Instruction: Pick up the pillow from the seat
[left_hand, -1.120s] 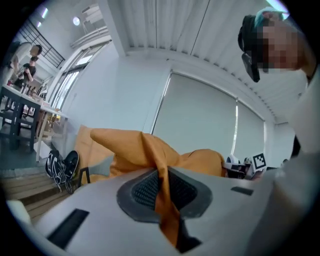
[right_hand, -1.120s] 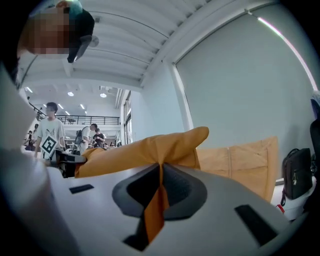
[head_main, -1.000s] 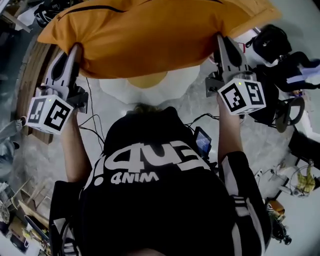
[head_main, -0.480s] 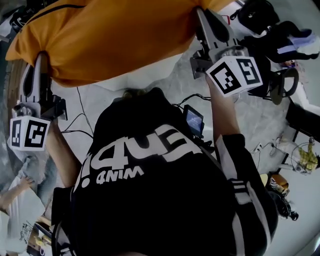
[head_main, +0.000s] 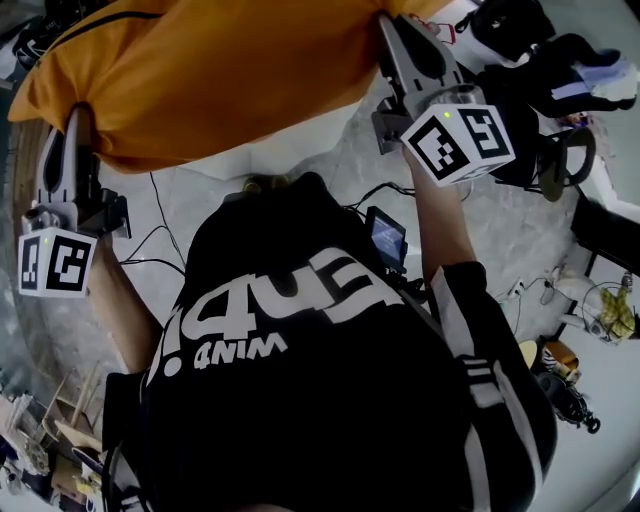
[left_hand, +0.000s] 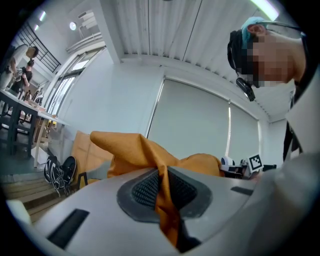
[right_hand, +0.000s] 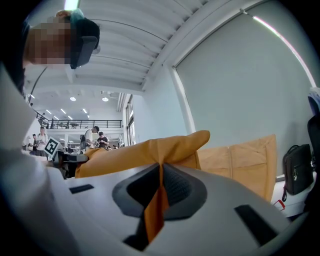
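A big orange pillow (head_main: 210, 70) hangs in the air between my two grippers, lifted in front of the person. My left gripper (head_main: 72, 125) is shut on the pillow's left corner; in the left gripper view a fold of the orange pillow (left_hand: 162, 200) is pinched between the dark pads (left_hand: 145, 190). My right gripper (head_main: 392, 32) is shut on the pillow's right corner; in the right gripper view the orange pillow (right_hand: 155, 207) fabric is clamped between its pads (right_hand: 175, 187). The pillow's far side is cut off by the frame top.
A white seat (head_main: 295, 140) shows below the pillow. Black bags (head_main: 520, 30) and chairs stand at the right, cables (head_main: 165, 235) trail on the grey floor, and wooden planks (head_main: 20, 190) lie at the left. More orange cushions (right_hand: 245, 155) lean against the wall.
The pillow has come up off the white seat and swung left and upward with both grippers. The left gripper has moved out to the left, the right one up.
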